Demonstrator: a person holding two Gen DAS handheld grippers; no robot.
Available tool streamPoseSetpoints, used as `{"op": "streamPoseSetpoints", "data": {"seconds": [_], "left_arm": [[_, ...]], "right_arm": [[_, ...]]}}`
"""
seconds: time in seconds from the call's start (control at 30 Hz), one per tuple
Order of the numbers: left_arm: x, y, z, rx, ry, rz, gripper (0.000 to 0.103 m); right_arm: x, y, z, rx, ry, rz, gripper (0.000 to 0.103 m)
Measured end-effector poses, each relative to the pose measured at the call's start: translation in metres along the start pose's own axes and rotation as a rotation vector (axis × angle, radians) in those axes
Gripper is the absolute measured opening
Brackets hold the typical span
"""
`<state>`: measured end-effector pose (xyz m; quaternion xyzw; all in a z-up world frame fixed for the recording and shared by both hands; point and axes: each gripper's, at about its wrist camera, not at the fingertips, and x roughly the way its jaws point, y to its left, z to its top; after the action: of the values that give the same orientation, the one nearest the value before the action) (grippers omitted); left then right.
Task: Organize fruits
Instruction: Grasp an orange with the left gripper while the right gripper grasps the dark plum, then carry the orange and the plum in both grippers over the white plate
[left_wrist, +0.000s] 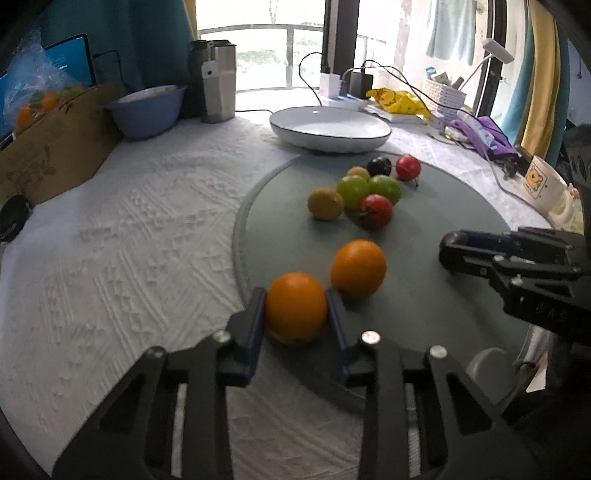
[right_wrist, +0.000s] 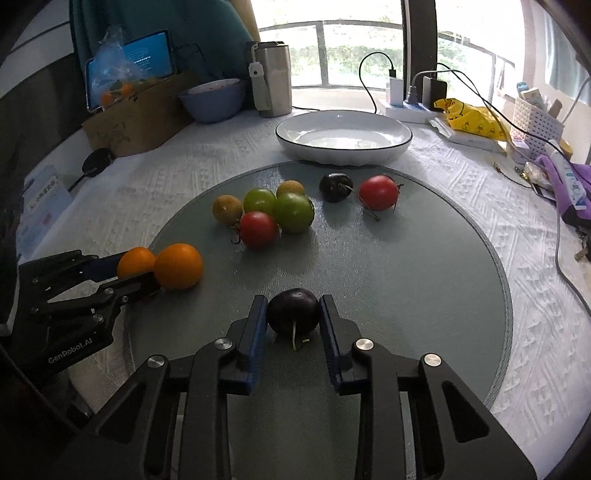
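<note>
Your left gripper (left_wrist: 295, 314) has its fingers (left_wrist: 255, 325) closed part-way against both sides of an orange (left_wrist: 295, 306) at the near-left edge of the round grey mat (right_wrist: 406, 277). Your right gripper (right_wrist: 293, 317) pinches a dark plum (right_wrist: 293, 311) near the mat's front, stem pointing toward you. A second orange (right_wrist: 178, 266) touches the first. The white plate (right_wrist: 343, 138) sits just beyond the mat on the worktop (left_wrist: 129, 221).

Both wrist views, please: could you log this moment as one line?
left gripper: shut on orange | right gripper: shut on dark plum | white dish: empty | other fruit: on mat
</note>
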<state>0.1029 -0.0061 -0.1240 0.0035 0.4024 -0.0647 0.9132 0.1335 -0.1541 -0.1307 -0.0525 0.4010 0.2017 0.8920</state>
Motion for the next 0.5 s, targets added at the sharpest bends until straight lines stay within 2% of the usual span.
{"op": "streamPoseSetpoints", "data": {"seconds": [0.5], "left_arm": [[-0.007, 0.006, 0.043, -0.033, -0.058, -0.034, 0.033]], "right_arm": [[-0.012, -0.025, 0.040, -0.005, -0.095, -0.017, 0.030]]}}
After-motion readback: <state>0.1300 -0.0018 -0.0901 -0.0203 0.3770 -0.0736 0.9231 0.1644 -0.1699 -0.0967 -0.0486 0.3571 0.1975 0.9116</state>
